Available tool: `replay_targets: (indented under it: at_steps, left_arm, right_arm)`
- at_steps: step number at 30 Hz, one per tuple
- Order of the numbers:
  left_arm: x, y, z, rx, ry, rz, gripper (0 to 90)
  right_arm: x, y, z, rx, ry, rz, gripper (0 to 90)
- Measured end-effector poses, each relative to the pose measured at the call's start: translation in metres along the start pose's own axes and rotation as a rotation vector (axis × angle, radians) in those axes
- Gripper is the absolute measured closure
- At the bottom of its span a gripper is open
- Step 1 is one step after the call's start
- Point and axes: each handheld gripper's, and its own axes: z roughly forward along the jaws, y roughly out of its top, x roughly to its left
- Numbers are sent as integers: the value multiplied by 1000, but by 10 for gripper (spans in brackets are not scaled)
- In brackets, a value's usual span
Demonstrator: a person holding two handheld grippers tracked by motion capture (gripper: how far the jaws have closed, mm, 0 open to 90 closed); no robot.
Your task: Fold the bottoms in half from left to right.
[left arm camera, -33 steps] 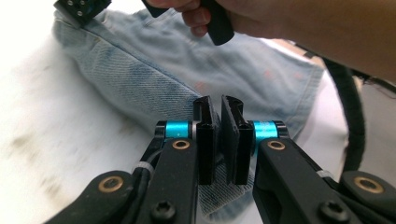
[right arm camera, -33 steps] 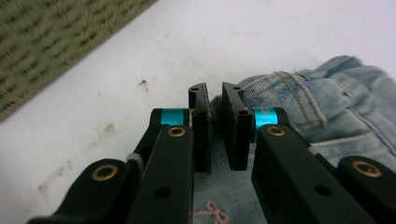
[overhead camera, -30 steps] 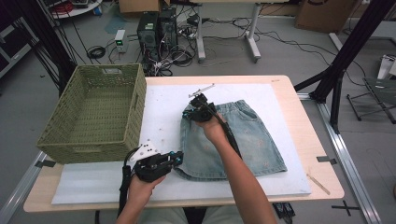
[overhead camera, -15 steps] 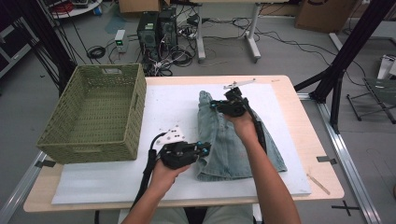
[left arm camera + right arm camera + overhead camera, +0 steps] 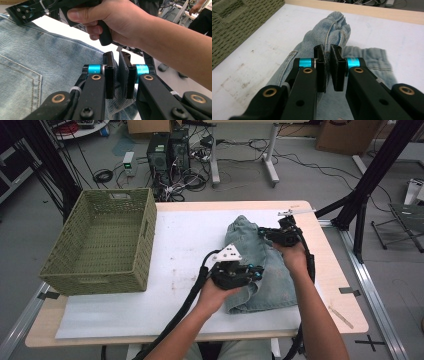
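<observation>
A pair of light blue denim shorts (image 5: 272, 287) lies on the white mat (image 5: 185, 245), its left half lifted and drawn over to the right. My left gripper (image 5: 256, 270) holds the near edge, jaws shut with denim pinched between them (image 5: 117, 58). My right gripper (image 5: 264, 233) holds the far, waistband end, shut on a bunched fold of the shorts (image 5: 327, 50). In the left gripper view the denim (image 5: 37, 62) spreads to the left, and the other hand (image 5: 117, 22) with its gripper shows above. In the right gripper view the shorts (image 5: 324, 30) rise in a ridge ahead of the jaws.
A green woven basket (image 5: 95, 282) stands on the table's left side, partly over the edge. The wooden table rim (image 5: 345, 295) borders the mat on the right. Black frame legs (image 5: 360, 215) and cables lie on the floor beyond.
Both grippers have swept to the right, pulling the left side of the shorts up and over. The shorts have gone from flat to a narrow, half-folded bundle.
</observation>
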Motion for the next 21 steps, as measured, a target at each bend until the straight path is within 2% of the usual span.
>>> replay_targets:
  at_steps: [8, 9, 11, 13, 16, 18, 21]
  left_arm:
    - [-1, 3, 33, 12, -2, -4, 804]
    - [-1, 2, 36, 21, 8, -1, 771]
    - [1, 0, 38, 37, 33, -2, 640]
    - [5, -3, 34, 30, 60, 0, 599]
    - [16, -10, 18, 20, 109, -3, 557]
    - [28, -17, 4, 15, 168, -5, 506]
    - [49, -29, -22, -5, 242, -40, 436]
  right_arm:
    - [-24, -6, -16, -6, -39, 22, 850]
    - [-26, -6, -17, -2, -44, 21, 850]
    - [-30, -8, -17, 18, -57, 19, 850]
    - [-35, -13, -15, 31, -68, 25, 850]
    - [-45, -24, -10, 53, -91, 47, 850]
    - [-52, -31, -7, 52, -97, 78, 849]
    - [-57, -36, -4, 50, -112, 97, 849]
